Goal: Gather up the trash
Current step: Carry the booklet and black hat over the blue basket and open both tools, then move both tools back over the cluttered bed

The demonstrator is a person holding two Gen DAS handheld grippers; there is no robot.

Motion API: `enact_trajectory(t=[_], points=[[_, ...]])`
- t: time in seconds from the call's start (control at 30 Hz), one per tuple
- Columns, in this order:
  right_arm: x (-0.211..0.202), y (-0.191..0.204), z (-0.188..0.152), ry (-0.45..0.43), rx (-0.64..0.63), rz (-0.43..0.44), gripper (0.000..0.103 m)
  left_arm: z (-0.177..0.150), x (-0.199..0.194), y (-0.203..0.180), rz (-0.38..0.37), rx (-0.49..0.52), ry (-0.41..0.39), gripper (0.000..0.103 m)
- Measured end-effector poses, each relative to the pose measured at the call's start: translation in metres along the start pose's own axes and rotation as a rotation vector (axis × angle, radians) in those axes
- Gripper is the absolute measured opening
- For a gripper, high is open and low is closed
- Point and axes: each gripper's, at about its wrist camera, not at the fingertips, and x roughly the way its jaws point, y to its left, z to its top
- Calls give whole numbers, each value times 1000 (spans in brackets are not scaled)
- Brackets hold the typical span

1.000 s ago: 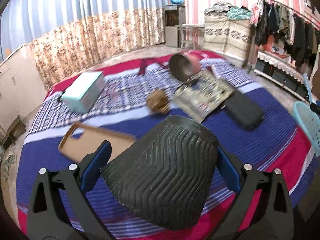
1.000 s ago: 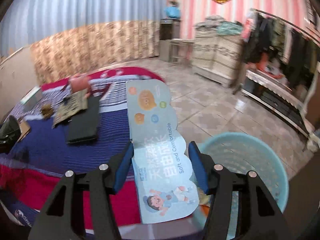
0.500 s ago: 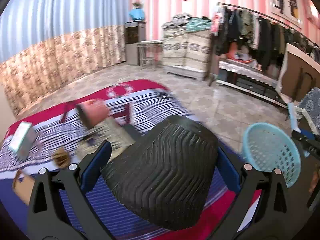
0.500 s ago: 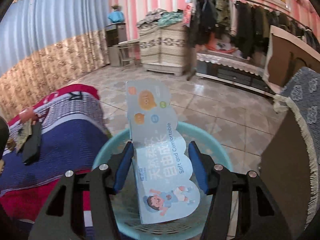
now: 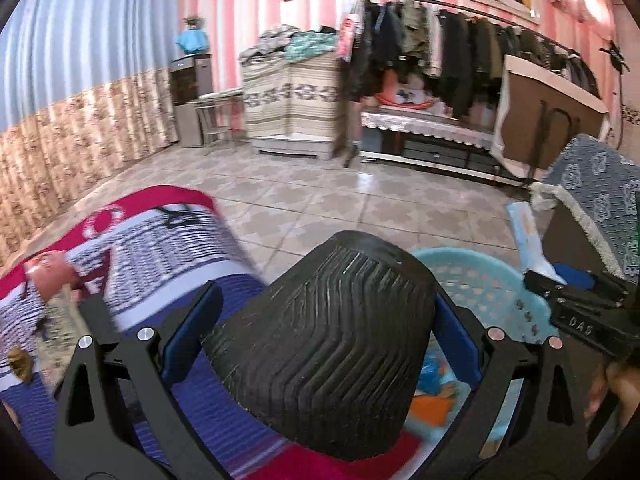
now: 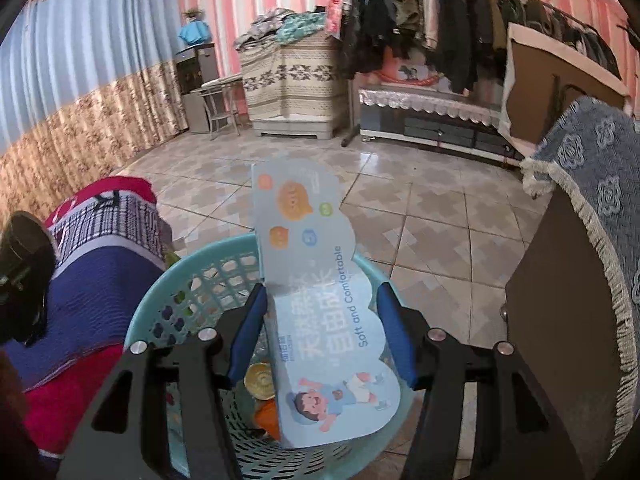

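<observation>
My left gripper [image 5: 324,300] is shut on a black ribbed pot [image 5: 320,344], held upside down between the blue pads above the bed's edge. Just right of it stands a light blue plastic basket [image 5: 492,280] on the floor. My right gripper [image 6: 322,292] is shut on a pale blue printed card [image 6: 320,304] directly over the basket [image 6: 188,284]. Inside the basket lie an orange scrap [image 6: 266,416] and a gold lid [image 6: 260,380]. In the left wrist view the right gripper [image 5: 560,276] and its card [image 5: 528,236] show at the far right. The pot [image 6: 24,248] appears at the left edge of the right wrist view.
A bed with a blue, red and checked blanket [image 5: 168,248] lies left of the basket, with a pink object [image 5: 48,272] on it. A dark cabinet draped in blue-grey cloth [image 6: 580,208] stands close on the right. Tiled floor [image 6: 420,208] stretches to a clothes rack [image 5: 460,48].
Both grippers have swung right, away from the bed. The card now hangs over the basket, and the pot has come up beside the basket's rim. Neither grip has changed.
</observation>
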Motion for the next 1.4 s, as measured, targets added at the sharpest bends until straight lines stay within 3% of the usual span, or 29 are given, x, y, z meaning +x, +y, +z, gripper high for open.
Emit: enact_trajectory(t=[0.23, 0.47, 0.63, 1.17, 1.4], points=[[3, -7, -3, 6, 27, -8, 56, -5, 40, -46, -59, 58, 19, 96], [4, -15, -2, 10, 58, -17, 56, -9, 52, -55, -73, 116, 47, 96], [5, -10, -2, 14, 38, -14, 57, -3, 51, -41, -62, 68, 43, 97], [21, 35, -1, 43, -13, 23, 58, -7, 9, 47, 121, -16, -5, 97], [10, 51, 3, 2, -57, 2, 87, -12, -10, 72, 152, -52, -20, 97]])
